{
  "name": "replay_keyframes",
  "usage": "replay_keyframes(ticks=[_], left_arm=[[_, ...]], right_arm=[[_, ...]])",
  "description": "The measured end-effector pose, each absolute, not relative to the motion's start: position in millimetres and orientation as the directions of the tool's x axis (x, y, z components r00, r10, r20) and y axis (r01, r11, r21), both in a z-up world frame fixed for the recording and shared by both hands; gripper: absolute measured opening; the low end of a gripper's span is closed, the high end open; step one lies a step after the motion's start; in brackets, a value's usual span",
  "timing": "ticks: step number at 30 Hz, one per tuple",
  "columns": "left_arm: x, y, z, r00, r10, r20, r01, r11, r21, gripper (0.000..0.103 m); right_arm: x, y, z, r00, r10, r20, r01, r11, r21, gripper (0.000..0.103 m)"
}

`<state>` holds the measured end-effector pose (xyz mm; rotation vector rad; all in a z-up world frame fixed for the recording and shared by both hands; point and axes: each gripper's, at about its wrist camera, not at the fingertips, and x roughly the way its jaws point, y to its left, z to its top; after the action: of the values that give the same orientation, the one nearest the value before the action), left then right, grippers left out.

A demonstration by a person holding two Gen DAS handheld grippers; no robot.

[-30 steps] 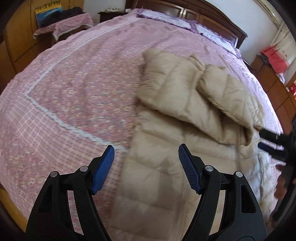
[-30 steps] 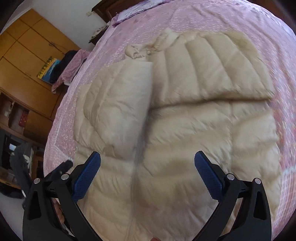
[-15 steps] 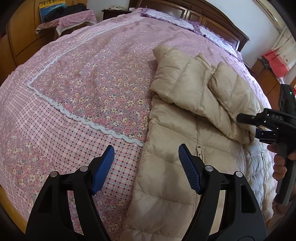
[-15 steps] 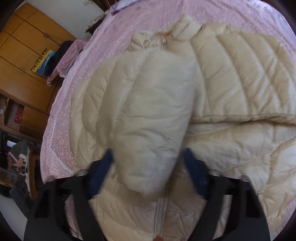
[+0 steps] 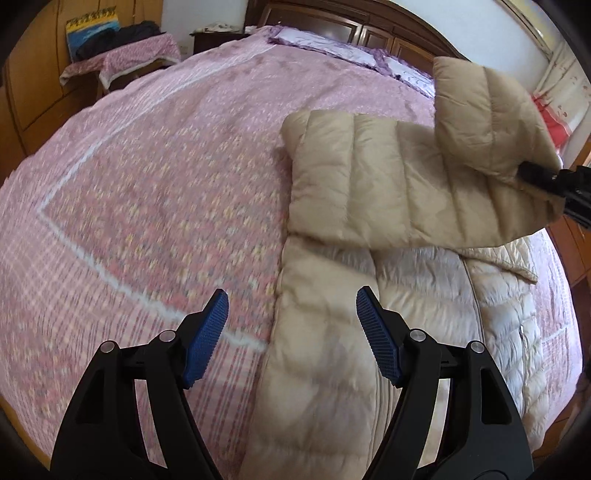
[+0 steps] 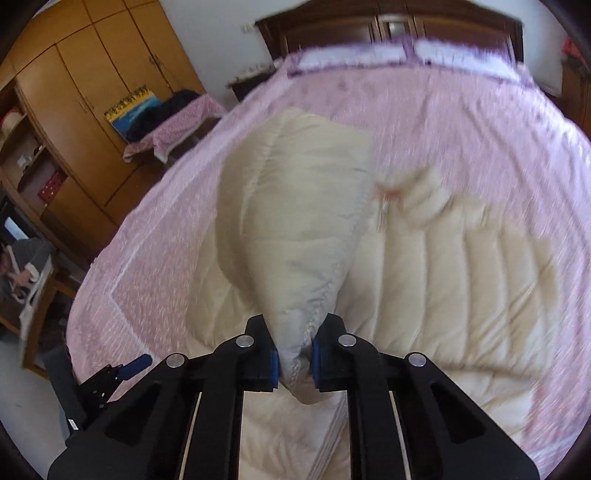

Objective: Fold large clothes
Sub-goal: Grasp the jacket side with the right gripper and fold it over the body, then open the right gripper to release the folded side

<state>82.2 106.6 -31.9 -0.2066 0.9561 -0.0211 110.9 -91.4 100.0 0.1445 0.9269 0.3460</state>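
Observation:
A beige quilted puffer jacket (image 5: pixel 369 280) lies on the pink bed, both sleeves folded across its front. My left gripper (image 5: pixel 291 332) is open and empty, hovering over the jacket's near left edge. My right gripper (image 6: pixel 293 363) is shut on the cuff of one sleeve (image 6: pixel 295 229) and holds it lifted off the jacket body (image 6: pixel 461 280). In the left wrist view the lifted sleeve (image 5: pixel 487 114) hangs at the upper right with the right gripper (image 5: pixel 532 173) clamped on its end.
The pink floral bedspread (image 5: pixel 155 177) covers a large bed with a dark wooden headboard (image 6: pixel 388 26) and pillows (image 5: pixel 332 44). A wooden wardrobe (image 6: pixel 85 88) and a covered side table (image 5: pixel 122 62) stand to the left of the bed.
My right gripper has closed on the sleeve cuff and lifted it up off the jacket. My left gripper stays open and has shifted slightly over the jacket's left edge.

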Motion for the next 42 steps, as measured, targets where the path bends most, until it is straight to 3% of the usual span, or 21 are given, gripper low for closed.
replay_keyframes(ticks=[6,12,14,16,21,24,30,34,42], left_arm=[[106.2,102.9,-40.0,0.572,-0.097,-0.814,-0.071,0.983,-0.167,0.071],[119.3,98.0,-59.9,0.529,-0.095,-0.843,-0.074,0.985,-0.158,0.072],[121.0,97.1,-62.6,0.524,-0.096,-0.846,-0.077,0.984,-0.159,0.072],[122.0,97.2,-62.3,0.525,-0.097,-0.845,-0.077,0.984,-0.161,0.071],[119.9,95.3,-57.9,0.531,-0.089,-0.842,-0.063,0.988,-0.144,0.072],[117.3,96.2,-51.6,0.540,-0.083,-0.838,-0.060,0.989,-0.137,0.072],[110.3,102.2,-36.0,0.559,-0.083,-0.825,-0.069,0.987,-0.146,0.071],[105.0,106.9,-31.8,0.578,-0.068,-0.813,-0.067,0.989,-0.131,0.072],[95.5,118.0,-38.2,0.572,-0.068,-0.817,-0.092,0.985,-0.147,0.071]], right_arm=[[130.0,-106.2,69.1,0.546,0.248,-0.800,-0.195,0.966,0.167,0.014],[143.8,-118.9,18.2,0.480,0.201,-0.854,-0.120,0.979,0.164,0.014],[147.3,-122.5,3.6,0.466,0.178,-0.866,-0.095,0.984,0.151,0.019],[149.8,-125.7,-5.1,0.461,0.166,-0.872,-0.079,0.986,0.145,0.030],[141.8,-127.2,-5.3,0.467,0.160,-0.870,-0.091,0.987,0.132,0.044],[130.4,-131.4,4.0,0.483,0.136,-0.865,-0.113,0.989,0.093,0.058],[109.4,-138.7,35.5,0.502,0.122,-0.856,-0.119,0.990,0.072,0.068],[105.3,-123.9,61.4,0.531,0.141,-0.836,-0.141,0.987,0.076,0.083],[145.4,-67.4,55.0,0.457,0.182,-0.871,-0.146,0.981,0.128,0.084]])
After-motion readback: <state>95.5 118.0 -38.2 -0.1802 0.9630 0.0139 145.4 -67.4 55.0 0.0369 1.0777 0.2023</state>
